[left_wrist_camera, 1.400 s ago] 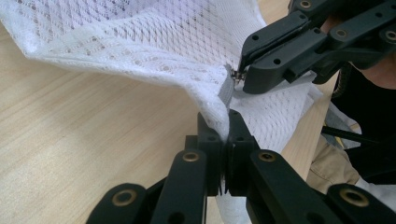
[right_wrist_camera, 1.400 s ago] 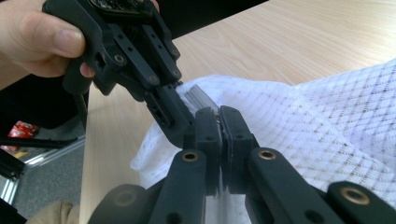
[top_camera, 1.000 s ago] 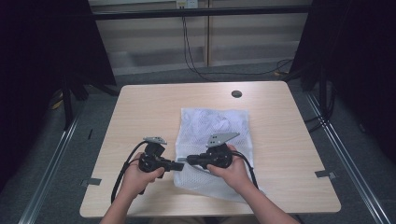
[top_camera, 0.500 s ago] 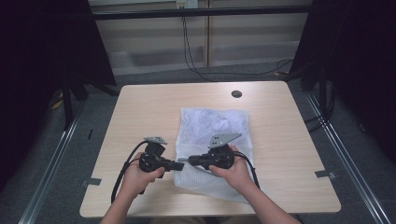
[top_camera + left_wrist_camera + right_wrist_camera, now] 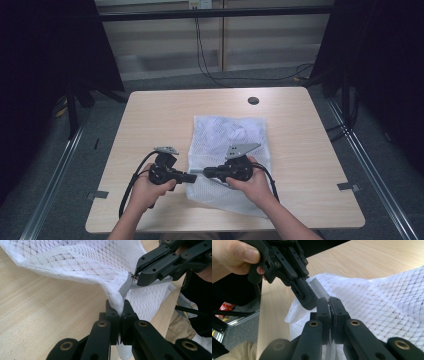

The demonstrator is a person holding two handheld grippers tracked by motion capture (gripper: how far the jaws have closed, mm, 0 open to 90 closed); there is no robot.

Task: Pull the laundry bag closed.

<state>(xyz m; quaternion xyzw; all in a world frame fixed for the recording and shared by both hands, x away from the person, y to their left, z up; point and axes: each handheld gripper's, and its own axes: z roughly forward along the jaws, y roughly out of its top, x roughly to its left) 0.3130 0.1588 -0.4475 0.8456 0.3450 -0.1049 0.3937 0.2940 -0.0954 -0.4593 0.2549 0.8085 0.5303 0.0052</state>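
Pinching the mesh laundry bag [image 5: 227, 145] near the tabletop's [image 5: 160, 115] front edge, both tongs were clamped tight: left tongs [image 5: 119, 311] on the corner fabric, right tongs [image 5: 329, 303] on the zipper [image 5: 127, 286], probably so it could be pulled against a braced corner.

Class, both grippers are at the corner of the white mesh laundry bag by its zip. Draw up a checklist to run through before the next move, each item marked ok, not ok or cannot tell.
1. Left gripper shut on the mesh bag edge by the grey zip tape: ok.
2. Right gripper shut at the zip: ok.
3. Right gripper actually has the zip's metal pull: cannot tell.
4. Grippers close together at the near-left corner, not colliding: ok.
5. Bag lies wholly on the table: ok.
6. Zip already open: cannot tell.
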